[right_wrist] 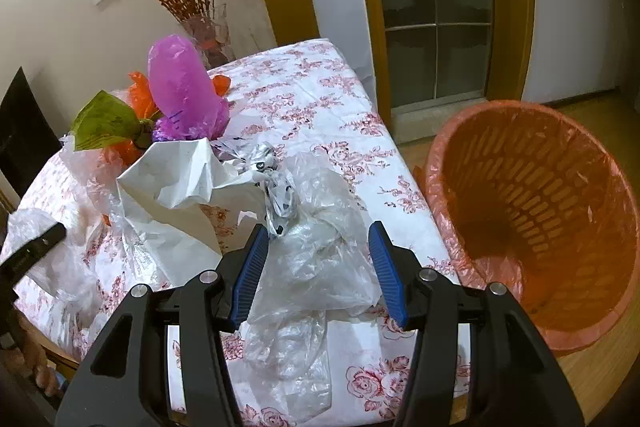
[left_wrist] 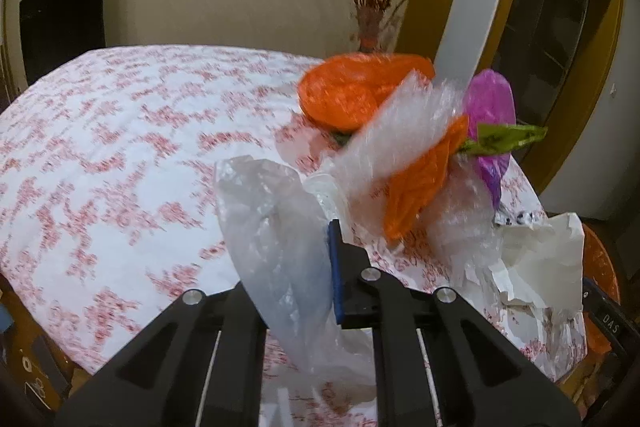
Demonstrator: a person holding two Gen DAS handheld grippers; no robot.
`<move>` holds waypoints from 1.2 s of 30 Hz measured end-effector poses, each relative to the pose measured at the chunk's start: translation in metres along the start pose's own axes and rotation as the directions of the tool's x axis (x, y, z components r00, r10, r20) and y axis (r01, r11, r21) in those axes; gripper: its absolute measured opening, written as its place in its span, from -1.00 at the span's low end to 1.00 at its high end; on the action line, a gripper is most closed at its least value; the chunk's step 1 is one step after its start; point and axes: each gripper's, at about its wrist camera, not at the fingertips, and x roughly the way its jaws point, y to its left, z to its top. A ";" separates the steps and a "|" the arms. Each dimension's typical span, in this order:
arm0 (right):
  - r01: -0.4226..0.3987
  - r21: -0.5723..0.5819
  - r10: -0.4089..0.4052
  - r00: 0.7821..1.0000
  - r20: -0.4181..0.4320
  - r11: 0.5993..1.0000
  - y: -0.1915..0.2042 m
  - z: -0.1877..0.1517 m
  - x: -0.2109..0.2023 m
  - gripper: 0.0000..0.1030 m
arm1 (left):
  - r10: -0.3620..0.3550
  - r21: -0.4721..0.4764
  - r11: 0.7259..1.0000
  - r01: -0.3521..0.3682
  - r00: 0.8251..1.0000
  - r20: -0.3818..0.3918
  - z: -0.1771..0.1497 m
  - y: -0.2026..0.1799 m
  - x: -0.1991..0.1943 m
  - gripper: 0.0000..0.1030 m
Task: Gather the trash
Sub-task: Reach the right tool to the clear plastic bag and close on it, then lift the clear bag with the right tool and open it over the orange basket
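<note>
Right tongs [right_wrist: 316, 271] stand apart around a crumpled clear plastic bag [right_wrist: 320, 259] on the desk [right_wrist: 320, 95]; the orange slatted bin [right_wrist: 532, 211] sits right of them. Left tongs [left_wrist: 320, 267] are clamped on a cloudy plastic bag [left_wrist: 276, 247].

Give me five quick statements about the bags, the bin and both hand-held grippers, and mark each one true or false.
1. The left hand-held gripper is shut on a clear plastic bag. True.
2. The right hand-held gripper is clamped tight on the white paper. False: its jaws stand apart, with a crumpled clear bag between them.
3. The orange bin stands on the tablecloth. False: it is beside the table, past its edge.
4. The bin is lined with an orange bag. True.
5. The purple bag lies inside the bin. False: it is on the table.
</note>
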 end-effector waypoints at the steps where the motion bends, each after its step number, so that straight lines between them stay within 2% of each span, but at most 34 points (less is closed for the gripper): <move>1: 0.001 -0.001 -0.001 1.000 -0.002 1.000 0.000 0.000 0.000 0.02 | 0.002 -0.002 1.000 -0.002 1.000 0.006 0.001 0.002 -0.003 -0.79; 11: 0.021 -0.041 -0.023 0.998 -0.051 0.999 0.003 -0.007 0.014 0.02 | 0.024 -0.038 0.999 -0.021 0.997 0.073 0.013 0.019 -0.025 -0.80; 18: 0.009 0.018 -0.009 0.999 -0.034 1.000 -0.012 -0.010 0.002 0.02 | 0.020 -0.035 0.999 -0.017 0.997 0.081 0.014 0.020 -0.028 -0.80; 21: 0.019 0.002 -0.019 0.999 -0.041 1.000 -0.011 -0.012 0.004 0.03 | 0.015 -0.030 0.999 -0.012 0.997 0.081 0.011 0.017 -0.030 -0.80; 25: 0.050 -0.076 -0.054 0.997 -0.056 0.996 -0.002 -0.018 0.010 0.10 | 0.008 -0.021 1.000 -0.006 0.996 0.086 0.012 0.015 -0.033 -0.80; 27: 0.063 -0.098 -0.068 0.996 -0.051 0.993 -0.001 -0.021 0.008 0.00 | 0.005 -0.017 1.000 -0.003 0.996 0.094 0.013 0.014 -0.036 -0.79; 29: 0.056 -0.094 -0.061 0.997 -0.045 0.994 -0.003 -0.022 0.004 -0.38 | 0.000 -0.015 1.000 0.002 0.995 0.101 0.015 0.012 -0.039 -0.80; 31: 0.054 -0.076 -0.057 0.998 -0.032 0.996 -0.008 -0.019 -0.002 -0.49 | -0.006 -0.012 1.000 0.008 0.994 0.110 0.017 0.010 -0.042 -0.79; 36: 0.070 -0.051 -0.068 0.997 0.028 0.996 -0.015 -0.011 -0.021 -0.52 | -0.024 -0.001 1.000 0.024 0.991 0.131 0.023 0.002 -0.051 -0.80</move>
